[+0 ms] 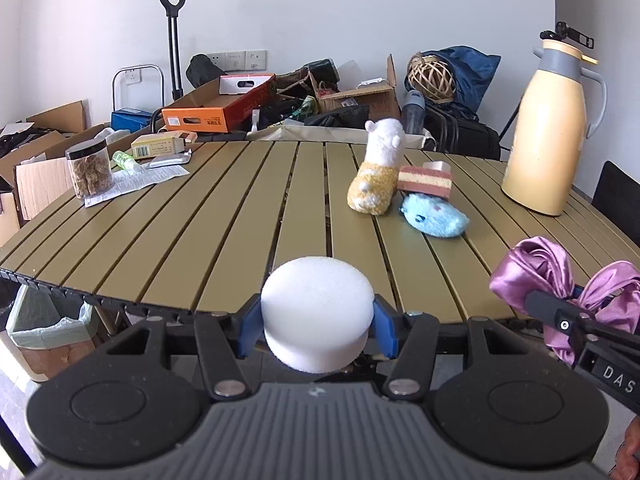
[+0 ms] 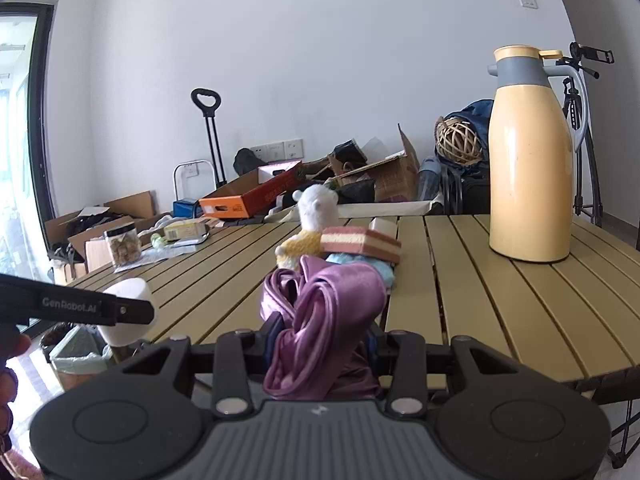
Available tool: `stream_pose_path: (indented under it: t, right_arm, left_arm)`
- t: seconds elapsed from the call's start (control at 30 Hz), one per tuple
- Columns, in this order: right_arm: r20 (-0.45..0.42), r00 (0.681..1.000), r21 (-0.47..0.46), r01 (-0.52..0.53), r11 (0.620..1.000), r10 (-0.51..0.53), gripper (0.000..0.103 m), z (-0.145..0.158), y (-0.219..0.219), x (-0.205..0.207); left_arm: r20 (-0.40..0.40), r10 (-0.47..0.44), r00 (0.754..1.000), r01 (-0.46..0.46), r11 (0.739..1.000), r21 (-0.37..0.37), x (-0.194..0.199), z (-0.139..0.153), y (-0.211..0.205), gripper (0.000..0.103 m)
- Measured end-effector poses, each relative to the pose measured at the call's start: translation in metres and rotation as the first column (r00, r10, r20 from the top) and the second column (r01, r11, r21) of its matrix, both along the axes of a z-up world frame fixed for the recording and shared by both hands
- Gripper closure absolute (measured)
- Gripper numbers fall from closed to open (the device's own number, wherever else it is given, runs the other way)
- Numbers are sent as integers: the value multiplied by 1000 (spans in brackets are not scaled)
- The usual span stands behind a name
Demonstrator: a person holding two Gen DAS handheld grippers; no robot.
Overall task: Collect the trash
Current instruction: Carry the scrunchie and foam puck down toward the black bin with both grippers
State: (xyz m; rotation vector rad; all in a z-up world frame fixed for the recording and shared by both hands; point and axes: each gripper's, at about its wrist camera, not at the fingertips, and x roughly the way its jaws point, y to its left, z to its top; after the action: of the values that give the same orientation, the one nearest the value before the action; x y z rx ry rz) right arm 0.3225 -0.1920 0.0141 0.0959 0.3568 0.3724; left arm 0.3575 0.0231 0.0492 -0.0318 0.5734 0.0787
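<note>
Two loads in hand at the near edge of the slatted table (image 1: pixel 224 208), and both look bound for the bin. Biggest thing up top is the yellow jug (image 2: pixel 530 160), upright at the far right, well clear of the action. Down on the floor at the left, just off the table's corner, sits the bin (image 1: pixel 48 332) with its pale green liner open: that, I'd say, is why both grippers hang at this edge rather than over the middle. Mid-table, the llama toy (image 1: pixel 378 168) leans against a striped sponge (image 1: pixel 426 181), with a blue plush (image 1: pixel 434 218) just in front; none of that looks like trash to me. Now the carry. Left gripper (image 1: pixel 318 322): partly closed, blue pads pressed on either side of a white foam puck (image 1: pixel 316 300), held level above the table edge. Right gripper (image 2: pixel 320 344): narrow too, clamped on a bunched purple cloth (image 2: pixel 324 312) that spills up over the fingers and hides them. Next call, as I read it: swing left, down to the bin.
</note>
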Motion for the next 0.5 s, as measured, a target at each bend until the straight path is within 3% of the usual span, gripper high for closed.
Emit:
stream_pose_path:
  t: [0.5]
  right_arm:
    - [-104,993,-35,-51,998,47,64,-34,11,-44]
  left_arm:
    - [-80,-34,996,34,999,0,-42,-42,-5,46]
